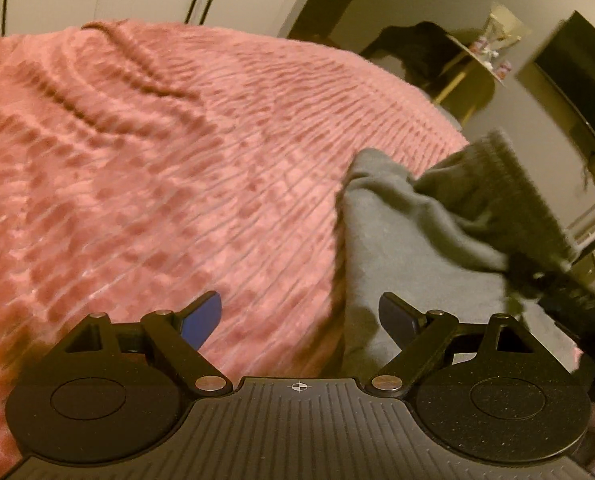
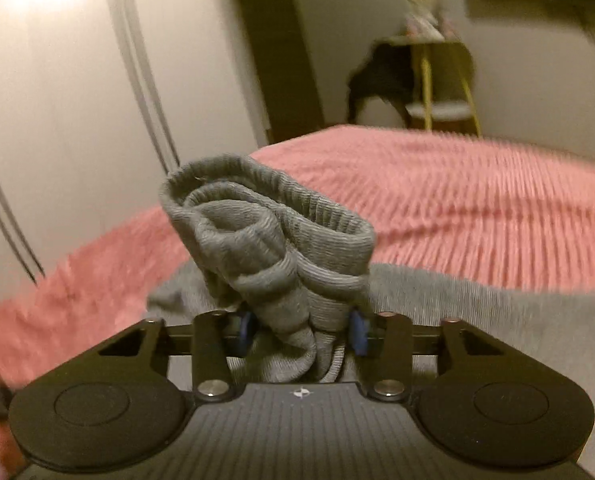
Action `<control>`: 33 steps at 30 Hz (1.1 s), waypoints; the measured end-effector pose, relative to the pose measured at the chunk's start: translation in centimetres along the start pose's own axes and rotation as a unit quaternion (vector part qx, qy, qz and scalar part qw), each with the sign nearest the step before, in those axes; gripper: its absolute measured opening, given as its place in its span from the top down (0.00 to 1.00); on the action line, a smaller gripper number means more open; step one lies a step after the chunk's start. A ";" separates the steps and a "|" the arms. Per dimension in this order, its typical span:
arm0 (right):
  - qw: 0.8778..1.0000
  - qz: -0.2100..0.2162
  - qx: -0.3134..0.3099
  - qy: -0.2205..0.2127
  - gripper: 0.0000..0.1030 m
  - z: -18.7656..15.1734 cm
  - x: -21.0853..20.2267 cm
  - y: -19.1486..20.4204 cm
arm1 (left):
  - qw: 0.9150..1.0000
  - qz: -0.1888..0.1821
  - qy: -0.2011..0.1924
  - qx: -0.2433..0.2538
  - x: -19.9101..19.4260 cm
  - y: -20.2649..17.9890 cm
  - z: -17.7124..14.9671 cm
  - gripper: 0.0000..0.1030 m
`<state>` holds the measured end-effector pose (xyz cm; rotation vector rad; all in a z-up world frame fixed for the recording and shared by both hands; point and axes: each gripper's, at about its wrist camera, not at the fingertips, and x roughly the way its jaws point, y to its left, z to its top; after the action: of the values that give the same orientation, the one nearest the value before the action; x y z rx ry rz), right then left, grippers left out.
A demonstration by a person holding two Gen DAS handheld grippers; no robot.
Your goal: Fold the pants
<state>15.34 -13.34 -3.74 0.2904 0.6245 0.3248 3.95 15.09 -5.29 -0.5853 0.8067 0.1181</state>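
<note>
The grey pants [image 1: 401, 232] lie on a pink ribbed bedspread [image 1: 157, 160]. My left gripper [image 1: 299, 316] is open and empty, low over the bedspread at the pants' left edge. My right gripper [image 2: 301, 330] is shut on the bunched ribbed cuffs of the pants [image 2: 273, 232], which stand up between its blue pads; the rest of the grey cloth [image 2: 477, 308] trails below. In the left wrist view the lifted ribbed cuff [image 1: 517, 192] shows at the right, held by the dark right gripper [image 1: 553, 284].
The pink bedspread [image 2: 457, 200] covers the bed. A white wardrobe [image 2: 77, 100] stands behind it. A yellow-legged chair [image 2: 441, 80] with dark clothing draped on it stands by the far wall, next to a dark doorway [image 2: 277, 40].
</note>
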 end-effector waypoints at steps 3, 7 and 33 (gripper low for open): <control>0.999 0.010 0.040 -0.027 0.67 0.4 -2.7 -0.3 | 1.000 -0.003 -0.008 -0.009 -0.3 0.3 0.0 0.13; 0.994 0.017 0.074 -0.082 0.71 0.5 -7.6 -0.3 | 1.000 0.000 -0.010 -0.015 -0.5 0.5 0.0 0.13; 0.922 -0.038 0.381 -0.055 0.45 -8.3 -14.3 -14.3 | 0.964 -0.081 0.030 0.252 -3.3 -9.8 -6.0 0.07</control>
<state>2.35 -30.38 -7.86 1.0245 0.6291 -0.0269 0.86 4.07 -1.80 -0.1706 0.8056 -0.2528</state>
